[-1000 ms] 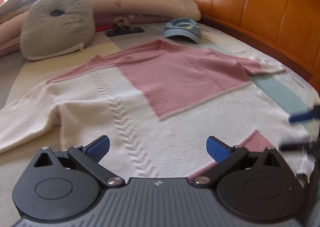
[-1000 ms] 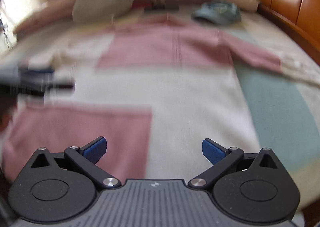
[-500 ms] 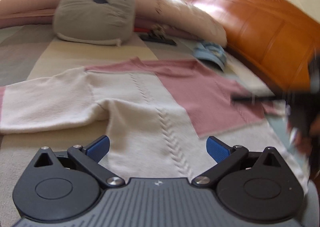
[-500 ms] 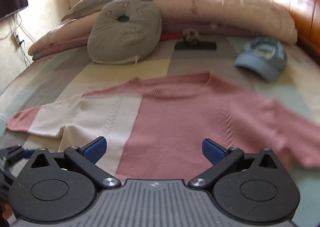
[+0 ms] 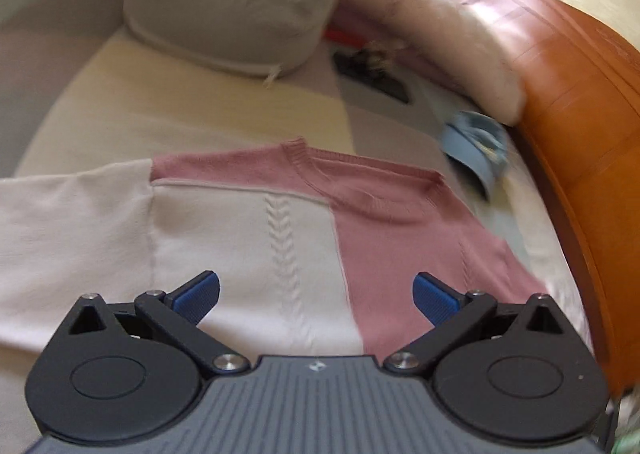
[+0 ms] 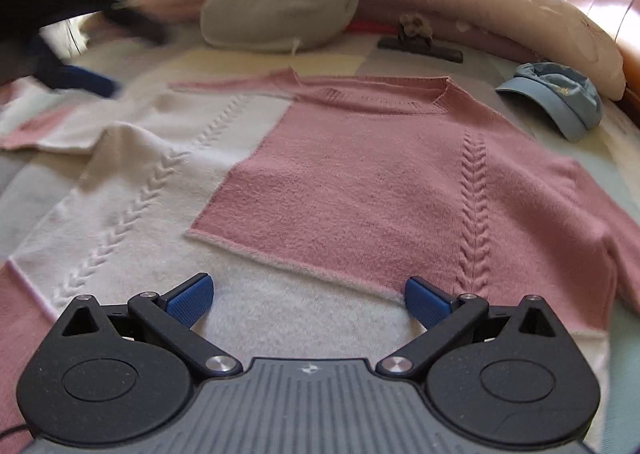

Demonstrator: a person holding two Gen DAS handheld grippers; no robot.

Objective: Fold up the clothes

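Note:
A pink and white knit sweater (image 6: 360, 174) lies spread flat on the bed, neckline toward the pillows, sleeves out to both sides. In the left wrist view the sweater (image 5: 280, 238) fills the middle, and my left gripper (image 5: 316, 294) is open and empty above its upper body. My right gripper (image 6: 308, 300) is open and empty above the sweater's white lower part. The left gripper also shows as a dark blur at the far left of the right wrist view (image 6: 76, 78), over the left sleeve.
A grey cat-face cushion (image 6: 280, 6) and long pillows (image 6: 520, 18) lie at the head of the bed. A blue cap (image 6: 556, 98) and a black clip (image 6: 420, 48) lie beyond the neckline. An orange wooden headboard (image 5: 592, 158) runs along the right.
Both grippers have swung over the sweater. The left moved up toward the neckline and left shoulder. The right view now looks straight up the sweater's body. Both stay open.

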